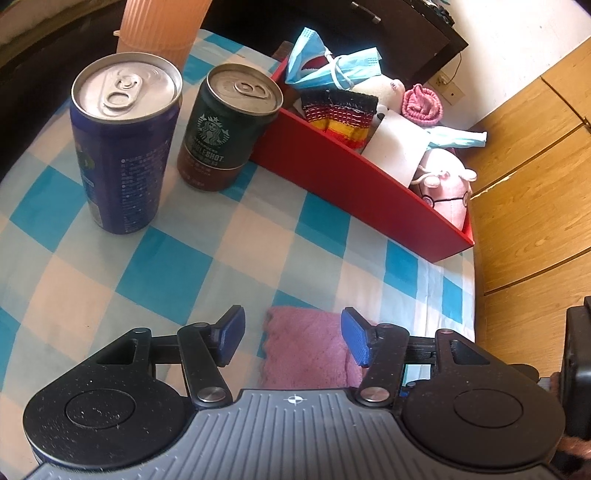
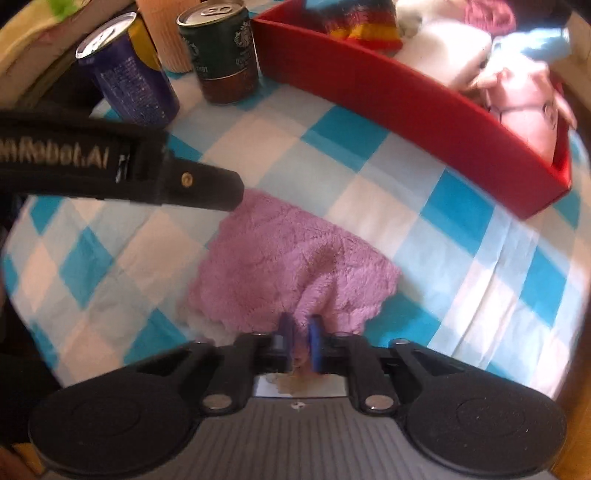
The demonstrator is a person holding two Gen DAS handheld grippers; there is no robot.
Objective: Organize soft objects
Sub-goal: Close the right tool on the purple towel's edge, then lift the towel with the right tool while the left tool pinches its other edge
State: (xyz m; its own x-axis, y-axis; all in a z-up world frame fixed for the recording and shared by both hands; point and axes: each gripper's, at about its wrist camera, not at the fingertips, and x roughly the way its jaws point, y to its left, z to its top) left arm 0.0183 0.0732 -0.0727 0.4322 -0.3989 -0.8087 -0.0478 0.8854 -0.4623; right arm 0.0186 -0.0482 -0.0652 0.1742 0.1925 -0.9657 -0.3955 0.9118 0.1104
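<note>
A purple fluffy cloth [image 2: 288,258] lies bunched on the blue-and-white checked tablecloth. My right gripper [image 2: 300,328] is shut on its near edge, with a fold pinched between the blue pads. My left gripper [image 1: 293,325] is open above the cloth [image 1: 306,350], its pads standing apart on either side; in the right wrist view one of its black fingers [image 2: 199,184] reaches to the cloth's far corner. A red box [image 1: 351,173] at the back right holds blue face masks [image 1: 325,66], a striped knit piece [image 1: 340,110], a pink knit item [image 1: 423,103] and a pink plush toy [image 1: 447,188].
A blue can [image 1: 122,147] and a dark green coffee can [image 1: 225,136] stand upright left of the box. An orange ribbed cup [image 1: 162,26] stands behind them. The table ends just right of the box, with a wooden surface [image 1: 535,147] beyond.
</note>
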